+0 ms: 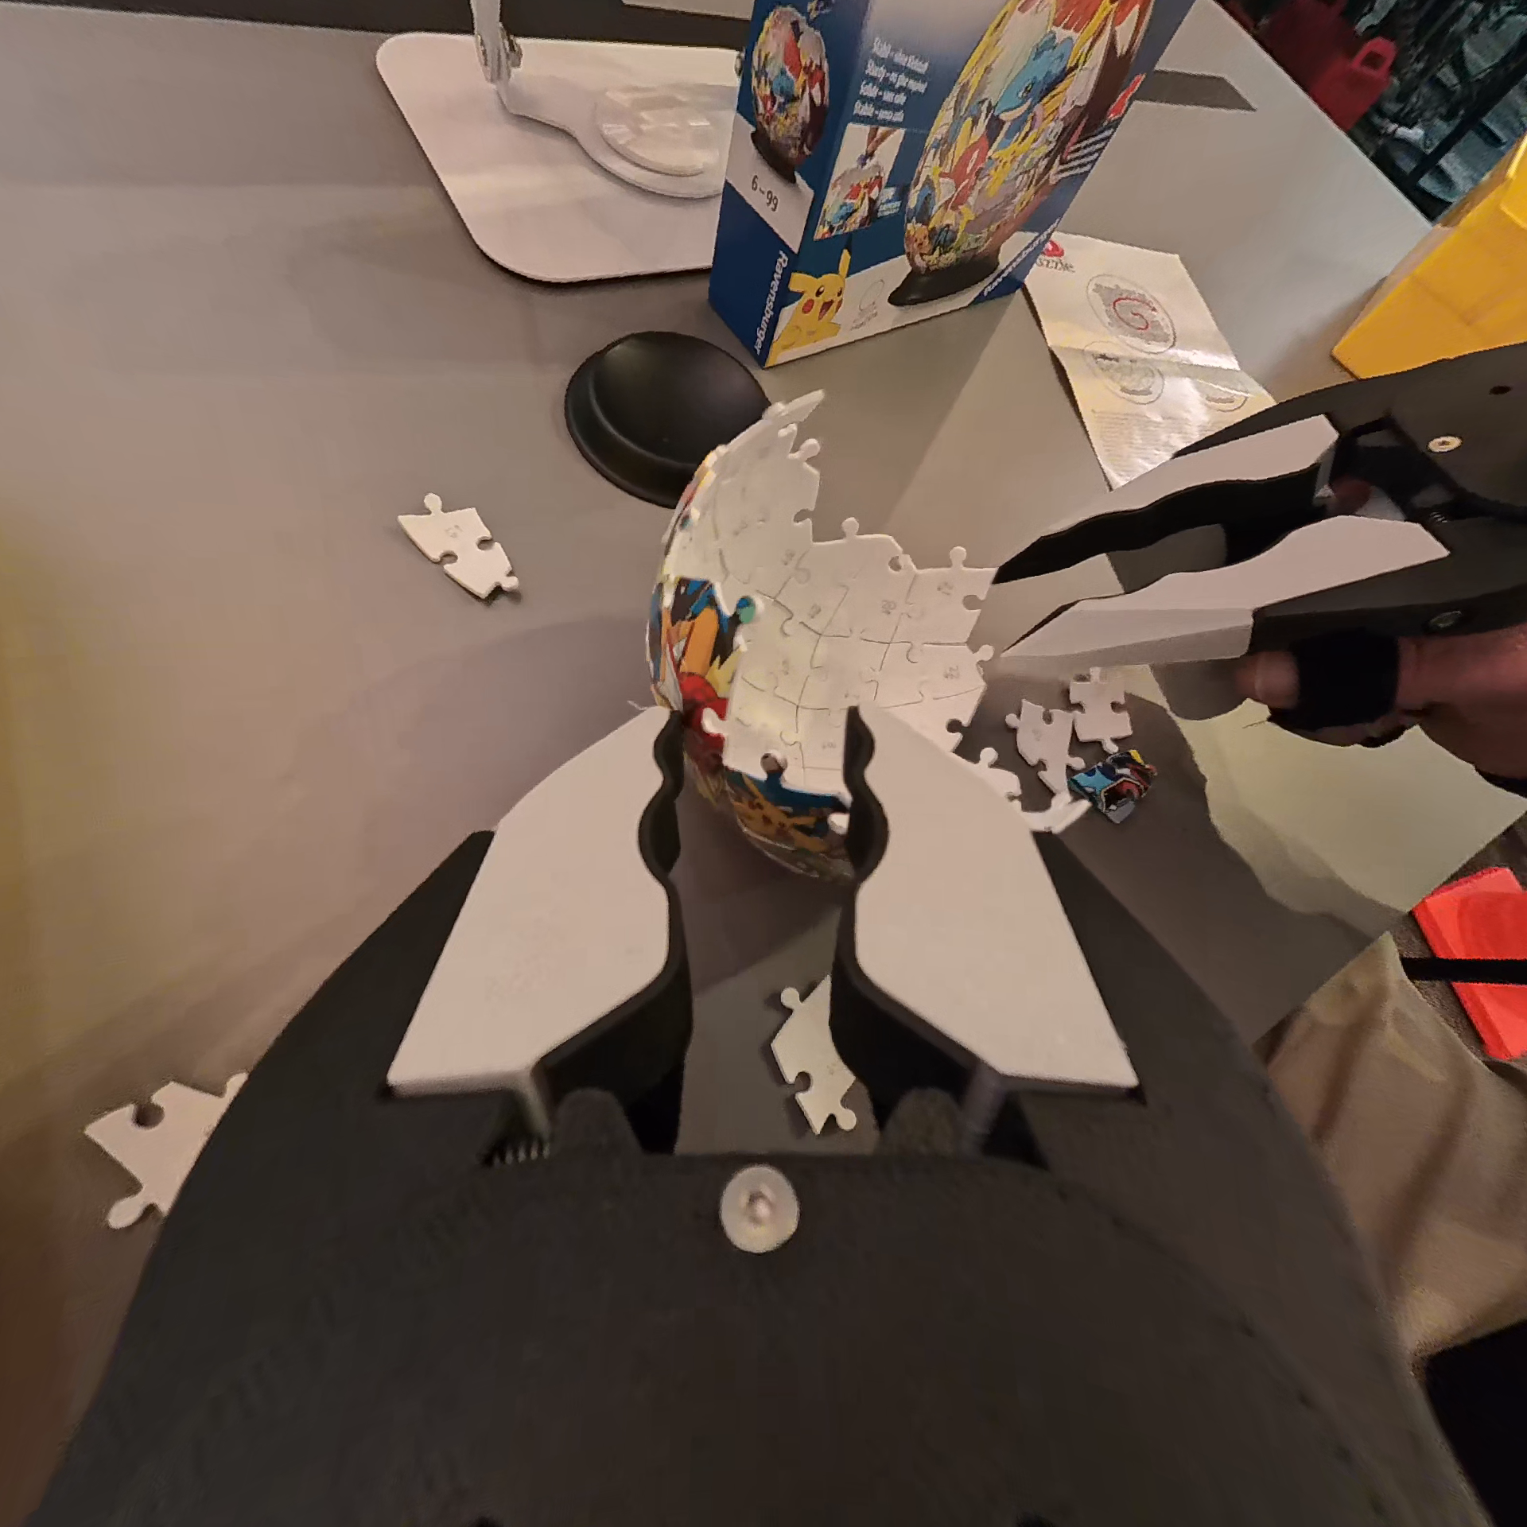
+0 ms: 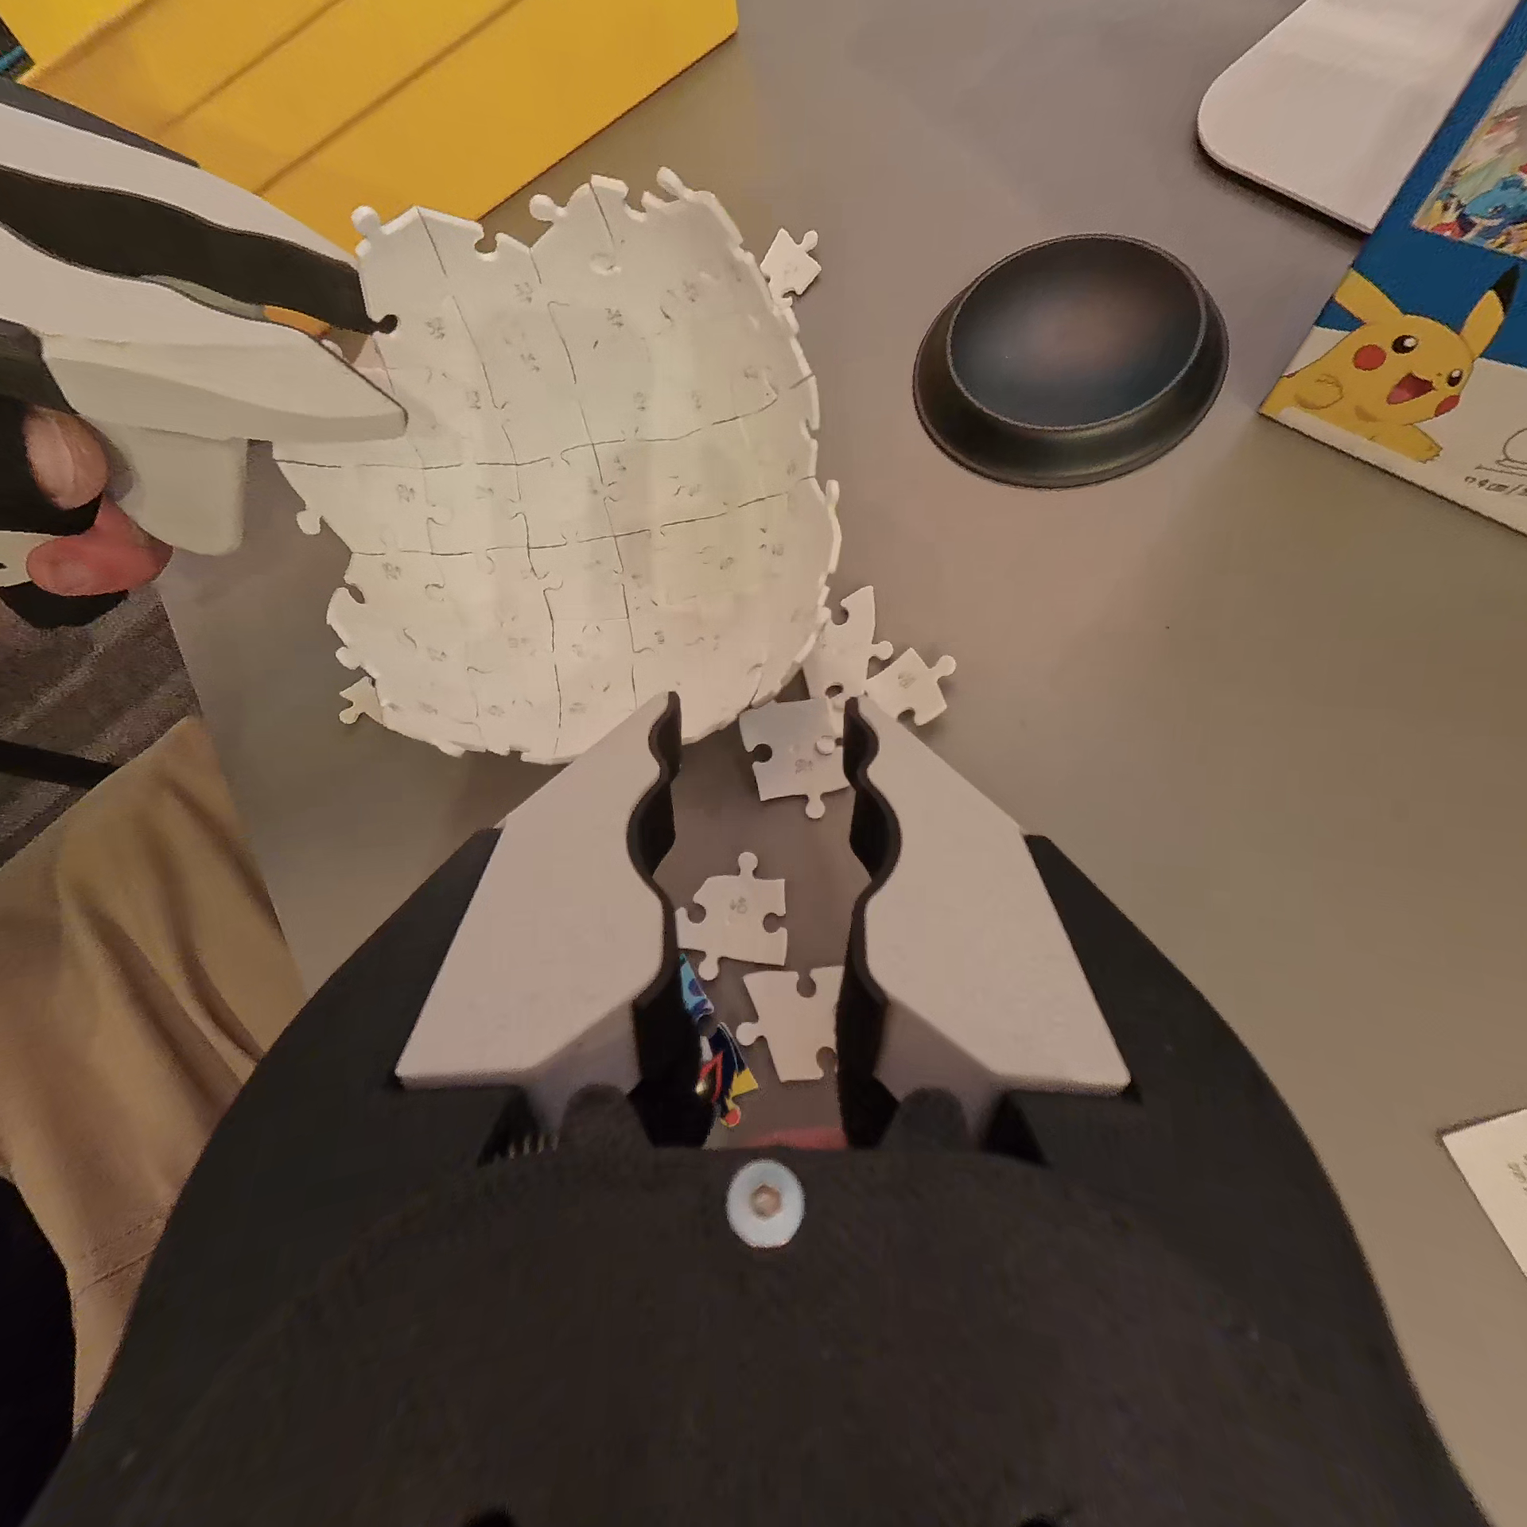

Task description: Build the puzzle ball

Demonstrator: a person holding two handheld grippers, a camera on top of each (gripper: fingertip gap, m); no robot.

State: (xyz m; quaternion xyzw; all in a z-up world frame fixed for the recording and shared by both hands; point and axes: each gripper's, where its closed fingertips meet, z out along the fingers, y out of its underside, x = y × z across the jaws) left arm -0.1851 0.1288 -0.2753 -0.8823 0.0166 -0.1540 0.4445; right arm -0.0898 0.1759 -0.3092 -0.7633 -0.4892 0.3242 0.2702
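Note:
The half-built puzzle ball (image 1: 834, 611) is a curved shell, white inside and coloured outside; in the right wrist view (image 2: 578, 463) its white inside faces me. My left gripper (image 1: 764, 727) has one finger on each side of the shell's lower edge and holds it upright; it also shows in the right wrist view (image 2: 380, 372). My right gripper (image 2: 760, 727) is open and empty, just right of the shell, above loose white pieces (image 2: 739, 917). In the left wrist view it (image 1: 1001, 613) has its tips at the shell's right rim.
A black round stand (image 1: 661, 413) sits behind the shell. The puzzle box (image 1: 909, 165) stands farther back beside an instruction sheet (image 1: 1148, 355). A yellow box (image 1: 1454, 273) is at the right. Loose pieces (image 1: 459, 545) lie on the grey table, one coloured side up (image 1: 1115, 781).

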